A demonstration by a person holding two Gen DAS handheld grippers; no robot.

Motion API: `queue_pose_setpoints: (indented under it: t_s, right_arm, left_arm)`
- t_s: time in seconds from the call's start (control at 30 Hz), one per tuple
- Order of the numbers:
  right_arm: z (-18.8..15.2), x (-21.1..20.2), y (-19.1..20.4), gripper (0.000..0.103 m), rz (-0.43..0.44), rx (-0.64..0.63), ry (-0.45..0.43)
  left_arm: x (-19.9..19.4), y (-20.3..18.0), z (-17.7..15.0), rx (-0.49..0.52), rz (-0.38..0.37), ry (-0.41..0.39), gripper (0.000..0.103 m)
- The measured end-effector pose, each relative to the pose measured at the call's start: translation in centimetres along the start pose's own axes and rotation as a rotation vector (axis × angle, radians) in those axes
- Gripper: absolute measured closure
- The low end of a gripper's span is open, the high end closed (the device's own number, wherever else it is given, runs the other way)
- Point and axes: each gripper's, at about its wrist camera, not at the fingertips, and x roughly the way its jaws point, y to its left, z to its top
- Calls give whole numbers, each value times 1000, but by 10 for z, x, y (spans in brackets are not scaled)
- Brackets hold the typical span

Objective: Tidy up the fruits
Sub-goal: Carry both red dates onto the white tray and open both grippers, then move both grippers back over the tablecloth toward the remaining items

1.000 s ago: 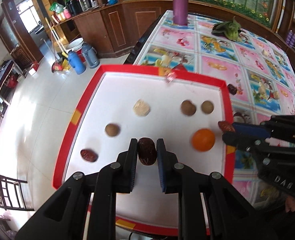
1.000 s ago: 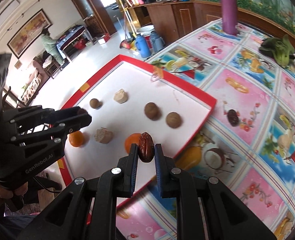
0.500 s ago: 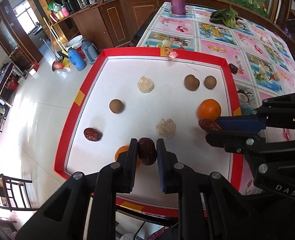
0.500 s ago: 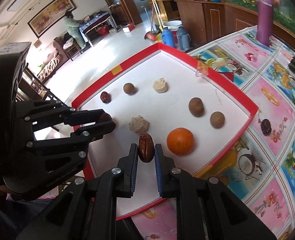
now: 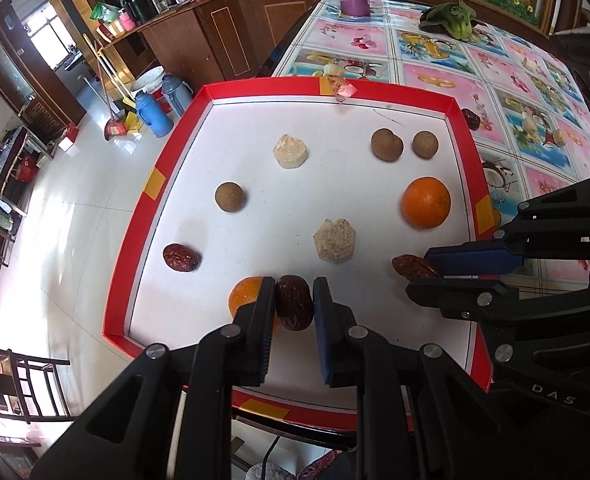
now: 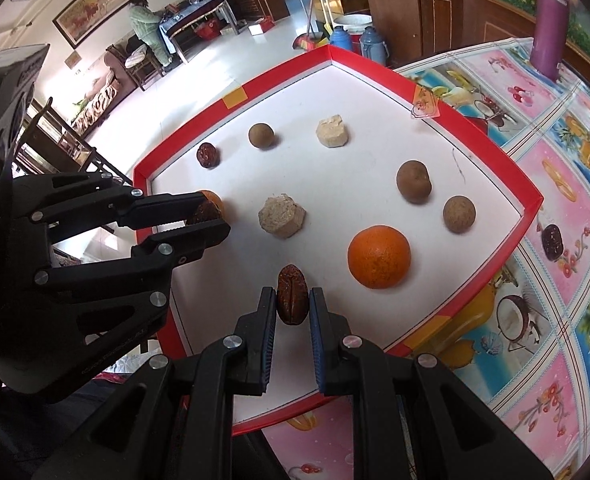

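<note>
My left gripper [image 5: 294,285] is shut on a dark red date [image 5: 293,304] over the near edge of the red-rimmed white tray [image 5: 379,94]. My right gripper [image 6: 292,294] is shut on another wrinkled date [image 6: 292,300], also above the tray's near part. Each gripper shows in the other's view: the right gripper [image 5: 417,274] at the right, the left gripper [image 6: 215,214] at the left. A big orange [image 6: 379,257], a small orange [image 5: 245,296], a loose date [image 5: 181,257], three brown round fruits and two beige cakes lie in the tray.
One more date [image 6: 553,239] lies on the flowered tablecloth [image 6: 555,152] right of the tray. A purple bottle [image 6: 551,20] and leafy greens [image 5: 451,20] stand at the table's far end. Beyond the tray's left rim the floor drops away; a person stands far off.
Both grippers have drawn back toward the tray's near side, so more of the tray shows. Each still holds its date. The fruits in the tray have not moved.
</note>
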Motion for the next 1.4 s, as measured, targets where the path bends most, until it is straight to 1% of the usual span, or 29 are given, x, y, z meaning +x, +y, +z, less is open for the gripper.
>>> queue_pose_setpoints:
  t_s: [0.27, 0.6, 0.83, 0.9, 0.97, 1.0, 1.07, 1.13, 1.27, 1.4]
  right_arm:
    - [-1, 8, -8, 88, -20, 34, 30]
    - [-1, 7, -4, 88, -33, 2, 35]
    - [3, 9, -4, 87, -30, 7, 49]
    - [1, 6, -7, 82, -23, 7, 53]
    - [-1, 4, -6, 67, -27, 0, 55]
    - [-2, 2, -5, 65, -30, -4, 53]
    - [-3, -3, -2, 65, -28, -13, 37]
    - [-4, -10, -2, 65, -29, -18, 14]
    - [-6, -25, -4, 65, -37, -10, -29]
    - [-4, -41, -14, 65, -39, 35, -76]
  left_arm:
    - [4, -3, 4, 25, 29, -12, 82]
    - [13, -6, 14, 55, 80, -20, 82]
    - [17, -8, 18, 74, 95, -17, 82]
    - [17, -8, 18, 76, 94, -15, 82]
    - [17, -8, 19, 74, 92, -13, 81]
    - [16, -7, 19, 69, 87, -12, 81]
    - [14, -5, 20, 50, 72, -9, 81]
    - [10, -1, 22, 31, 73, -15, 81]
    - [-14, 7, 33, -5, 72, -65, 81]
    - [-45, 12, 49, -30, 58, -122, 81]
